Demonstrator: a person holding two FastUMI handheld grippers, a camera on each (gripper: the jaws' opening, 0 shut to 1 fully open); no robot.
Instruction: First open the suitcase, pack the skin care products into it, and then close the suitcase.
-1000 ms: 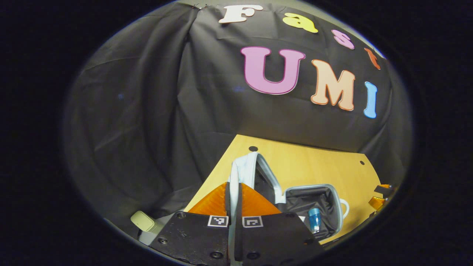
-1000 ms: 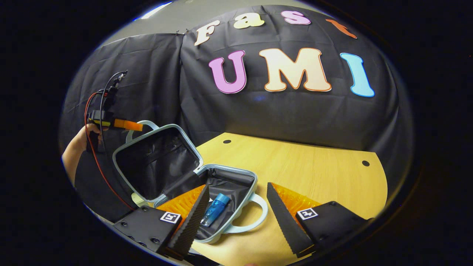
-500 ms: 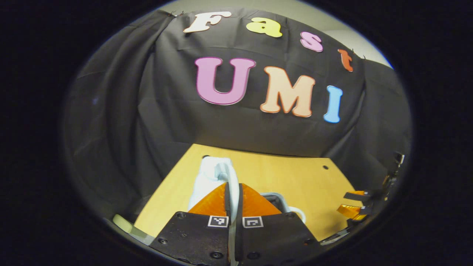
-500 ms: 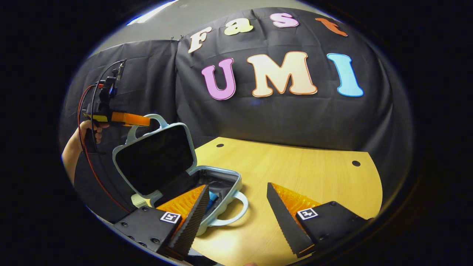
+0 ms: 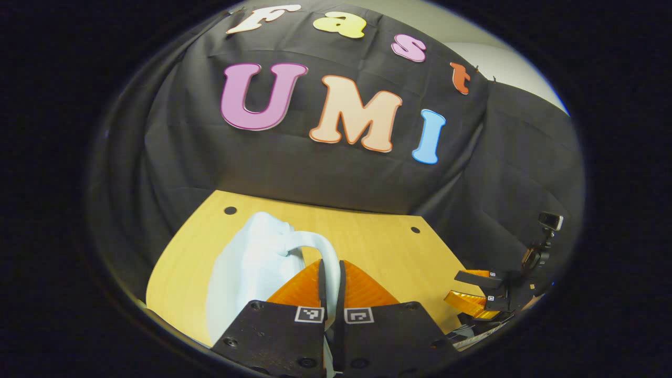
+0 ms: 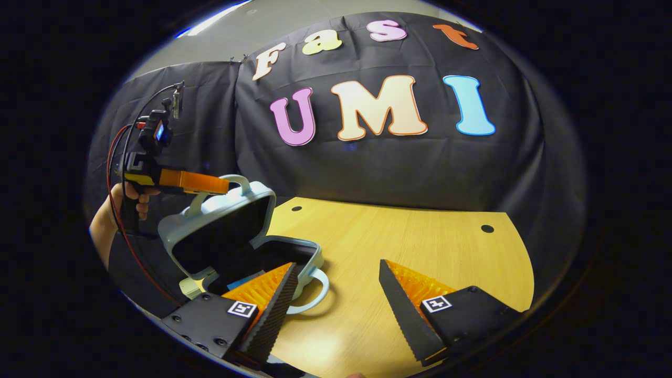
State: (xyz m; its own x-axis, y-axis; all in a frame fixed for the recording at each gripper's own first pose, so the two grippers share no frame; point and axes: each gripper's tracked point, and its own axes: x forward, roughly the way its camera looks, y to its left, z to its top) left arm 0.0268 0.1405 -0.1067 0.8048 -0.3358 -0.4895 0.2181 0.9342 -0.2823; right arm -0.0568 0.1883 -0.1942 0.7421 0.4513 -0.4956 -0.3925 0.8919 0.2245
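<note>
Now the wooden table [image 6: 409, 247] takes up the floor of the booth, and on its near-left part sits the pale blue suitcase [image 6: 294, 257], its base flat on the wood. Its lid [image 6: 220, 226] is tilted well over the base, only partly open, dark lining showing underneath. In the left gripper view that same lid [image 5: 247, 268] appears as a pale rounded shell just ahead of the fingers.

On to the tongs. The left gripper [image 5: 329, 273] has its two fingers pressed together on the lid's handle [image 5: 320, 247], the pale loop curving up out of the pinch; in the right gripper view the left gripper [image 6: 223, 185] sits at the handle [image 6: 239, 181] on top of the lid, with a hand [image 6: 128, 197] wrapped around its grip. The right gripper [image 6: 336, 270] hangs wide apart and holds nothing, low above the table just beside the suitcase base.

Smallest of all, a sliver of blue skin care bottle [image 6: 244, 280] peeks from inside the base, beside the right gripper's left finger.
</note>
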